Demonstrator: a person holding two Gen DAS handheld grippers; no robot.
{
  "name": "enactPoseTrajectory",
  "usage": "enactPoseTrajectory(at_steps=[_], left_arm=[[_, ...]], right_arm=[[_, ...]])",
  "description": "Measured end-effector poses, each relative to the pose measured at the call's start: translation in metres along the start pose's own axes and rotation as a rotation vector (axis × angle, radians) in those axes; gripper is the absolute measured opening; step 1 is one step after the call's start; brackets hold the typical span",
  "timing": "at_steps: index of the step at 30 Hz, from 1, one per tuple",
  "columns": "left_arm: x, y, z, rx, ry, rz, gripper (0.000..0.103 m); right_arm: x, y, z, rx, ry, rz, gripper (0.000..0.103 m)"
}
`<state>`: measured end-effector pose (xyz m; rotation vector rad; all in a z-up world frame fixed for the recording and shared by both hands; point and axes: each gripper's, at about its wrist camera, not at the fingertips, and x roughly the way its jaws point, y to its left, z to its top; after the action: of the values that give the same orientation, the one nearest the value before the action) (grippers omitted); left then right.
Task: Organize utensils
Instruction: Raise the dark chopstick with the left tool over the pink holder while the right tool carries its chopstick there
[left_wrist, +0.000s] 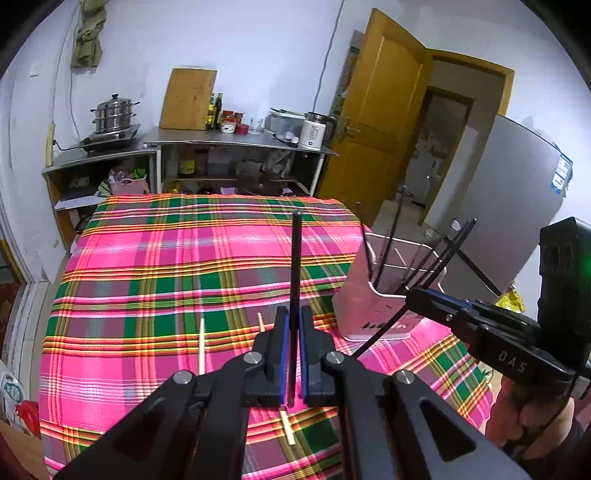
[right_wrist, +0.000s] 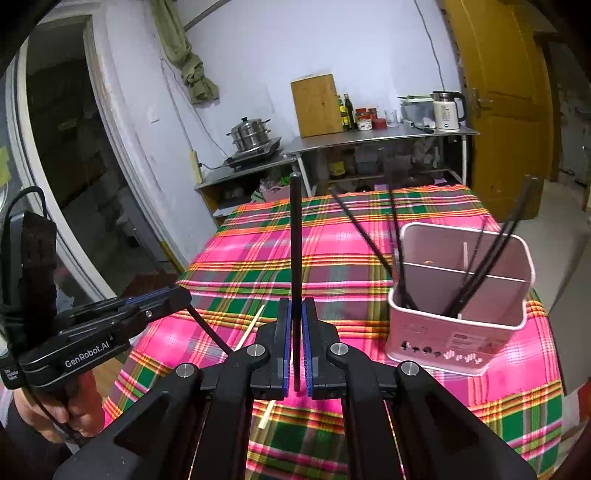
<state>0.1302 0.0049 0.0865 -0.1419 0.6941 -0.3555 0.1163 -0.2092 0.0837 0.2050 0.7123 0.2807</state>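
One black chopstick (left_wrist: 295, 273) is being gripped upright by the left tongs (left_wrist: 294, 325), another (right_wrist: 296, 258) by the right tongs (right_wrist: 296, 325), while two wooden chopsticks (left_wrist: 201, 343) are lying on the desk (left_wrist: 147, 258) left of the pink holder (right_wrist: 461, 295).

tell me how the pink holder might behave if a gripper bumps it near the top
The pink holder looks like thin, light plastic, so it would probably slide on the tablecloth or tip. It is tall for its base, and the black chopsticks lean out over its rim, which likely adds leverage toward tipping.
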Motion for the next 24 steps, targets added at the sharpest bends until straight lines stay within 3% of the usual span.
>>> enactPoseTrajectory(at_steps=[13,24], left_arm=[[0.024,-0.053,0.009,0.056,0.051,-0.111,0.006],[0.025,-0.103,0.066,0.111,-0.029,-0.191,0.006]], right_arm=[[-0.031,-0.043,-0.004,0.078,-0.031,-0.078,0.005],[-0.069,-0.069,0.035,0.088,-0.152,-0.135,0.005]])
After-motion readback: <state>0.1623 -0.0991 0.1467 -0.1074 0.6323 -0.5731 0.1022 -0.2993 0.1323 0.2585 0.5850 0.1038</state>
